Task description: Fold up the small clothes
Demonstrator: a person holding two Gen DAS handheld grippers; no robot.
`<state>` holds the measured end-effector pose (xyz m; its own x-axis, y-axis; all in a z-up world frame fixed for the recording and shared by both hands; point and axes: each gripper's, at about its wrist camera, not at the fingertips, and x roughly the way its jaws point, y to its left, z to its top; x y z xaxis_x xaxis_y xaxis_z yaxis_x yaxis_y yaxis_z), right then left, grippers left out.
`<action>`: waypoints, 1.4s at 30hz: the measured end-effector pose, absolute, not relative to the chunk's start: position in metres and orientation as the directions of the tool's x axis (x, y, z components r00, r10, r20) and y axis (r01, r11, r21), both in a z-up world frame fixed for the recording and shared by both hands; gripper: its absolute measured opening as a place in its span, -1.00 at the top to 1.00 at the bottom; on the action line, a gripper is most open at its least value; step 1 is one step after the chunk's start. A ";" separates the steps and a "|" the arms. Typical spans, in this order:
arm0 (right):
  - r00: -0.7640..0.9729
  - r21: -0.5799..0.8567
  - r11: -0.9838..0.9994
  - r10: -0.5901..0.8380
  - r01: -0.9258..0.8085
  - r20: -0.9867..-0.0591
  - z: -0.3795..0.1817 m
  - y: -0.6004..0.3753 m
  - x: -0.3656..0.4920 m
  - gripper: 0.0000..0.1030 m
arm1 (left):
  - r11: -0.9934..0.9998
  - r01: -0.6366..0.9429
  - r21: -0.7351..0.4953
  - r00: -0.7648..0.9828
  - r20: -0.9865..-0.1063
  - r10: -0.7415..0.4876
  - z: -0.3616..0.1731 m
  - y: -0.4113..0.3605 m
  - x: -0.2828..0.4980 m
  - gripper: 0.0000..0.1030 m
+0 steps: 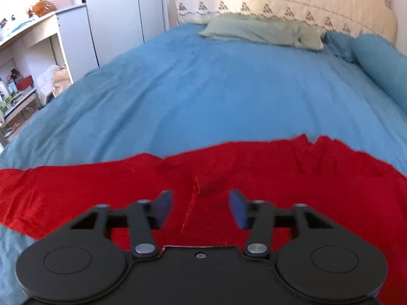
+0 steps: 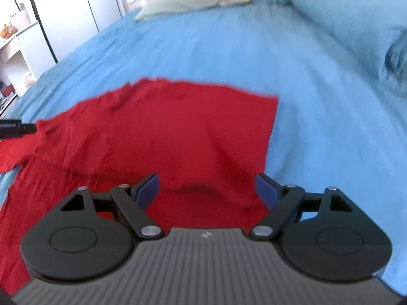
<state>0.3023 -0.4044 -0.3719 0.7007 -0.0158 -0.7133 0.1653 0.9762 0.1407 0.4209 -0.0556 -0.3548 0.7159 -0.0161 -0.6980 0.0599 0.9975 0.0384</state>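
Observation:
A red garment lies spread on the blue bedsheet at the near end of the bed. My left gripper is open and empty just above it, over a raised fold in the cloth. In the right wrist view the red garment shows with a straight right edge and a sleeve at the left. My right gripper is open and empty above its near right part. A black part of the left gripper shows at the left edge there.
Green pillow and blue pillows lie at the headboard. White shelves with bottles and a wardrobe stand left of the bed. Blue sheet stretches beyond and right of the garment.

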 end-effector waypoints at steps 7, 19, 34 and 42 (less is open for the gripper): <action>0.713 0.044 0.975 -0.130 0.220 -0.689 -0.361 -0.416 0.328 -0.91 | 0.979 0.205 -0.023 0.669 -0.726 -0.157 -0.357 -0.072 0.437 -0.17; 0.624 -0.060 0.943 -0.264 0.328 -0.735 -0.415 -0.446 0.313 -1.00 | 0.959 0.282 -0.007 0.612 -0.769 -0.185 -0.395 -0.084 0.462 -0.17; 0.627 -0.116 0.914 -0.356 0.390 -0.693 -0.420 -0.465 0.349 -1.00 | 0.962 0.273 0.002 0.610 -0.774 -0.171 -0.412 -0.077 0.454 -0.20; 0.724 -0.064 0.958 -0.253 0.278 -0.641 -0.363 -0.439 0.343 -1.00 | 0.985 0.160 -0.064 0.679 -0.717 -0.156 -0.362 -0.054 0.432 -0.41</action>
<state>0.3426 -0.4395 -0.3630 0.7243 -0.2533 -0.6413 0.2784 0.9583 -0.0641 0.4317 -0.0537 -0.3625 0.6794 -0.1564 -0.7169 0.1595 0.9851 -0.0637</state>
